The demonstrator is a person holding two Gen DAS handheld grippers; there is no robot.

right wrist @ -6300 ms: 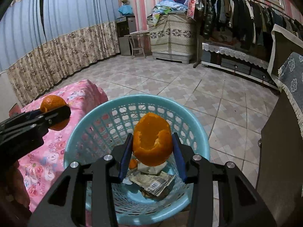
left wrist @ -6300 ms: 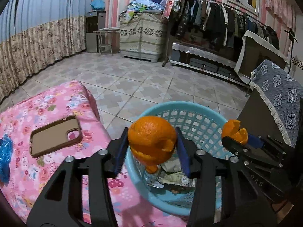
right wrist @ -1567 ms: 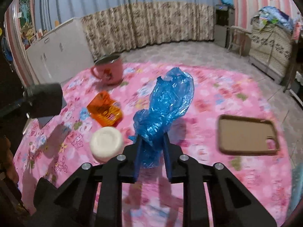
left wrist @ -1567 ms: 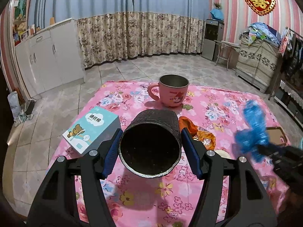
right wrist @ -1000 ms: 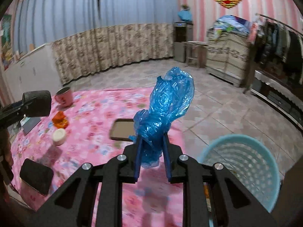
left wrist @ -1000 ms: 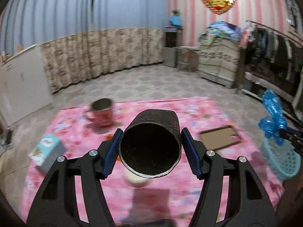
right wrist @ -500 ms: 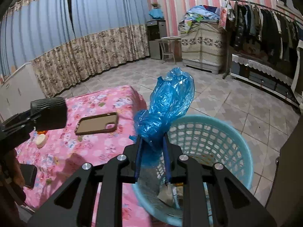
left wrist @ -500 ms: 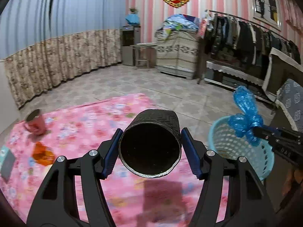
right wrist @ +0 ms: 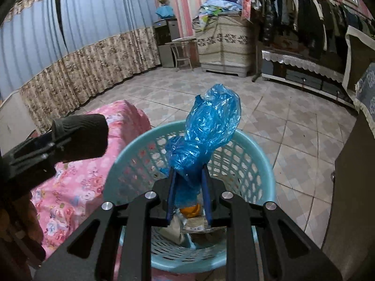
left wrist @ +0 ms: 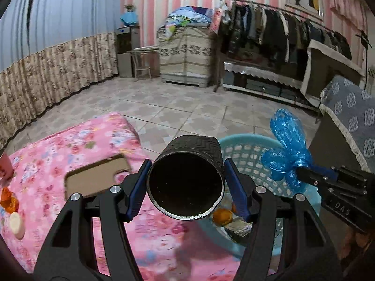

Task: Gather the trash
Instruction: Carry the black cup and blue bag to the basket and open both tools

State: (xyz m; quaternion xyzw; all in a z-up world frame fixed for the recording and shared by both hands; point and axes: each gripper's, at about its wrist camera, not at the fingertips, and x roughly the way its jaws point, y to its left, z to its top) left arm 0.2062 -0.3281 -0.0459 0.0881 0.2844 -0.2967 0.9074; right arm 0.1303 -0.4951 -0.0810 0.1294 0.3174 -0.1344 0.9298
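Note:
My left gripper (left wrist: 186, 180) is shut on a black cardboard tube (left wrist: 185, 178), its open end facing the camera, held at the table edge beside the light blue basket (left wrist: 248, 161). It also shows in the right wrist view (right wrist: 79, 138). My right gripper (right wrist: 188, 182) is shut on a crumpled blue plastic bag (right wrist: 206, 128) and holds it over the basket (right wrist: 255, 164). The bag also shows in the left wrist view (left wrist: 287, 149). Orange peel (right wrist: 189, 209) and paper scraps lie inside the basket.
The pink floral table (left wrist: 58, 145) holds a brown phone case (left wrist: 93, 175), an orange wrapper (left wrist: 8, 200) and a white round lid (left wrist: 17, 221). A dark cabinet (right wrist: 351, 187) with a blue cloth stands right of the basket. Tiled floor lies beyond.
Both grippers have swung from the table toward the basket. The blue bag is now over the basket and the tube is at its near rim.

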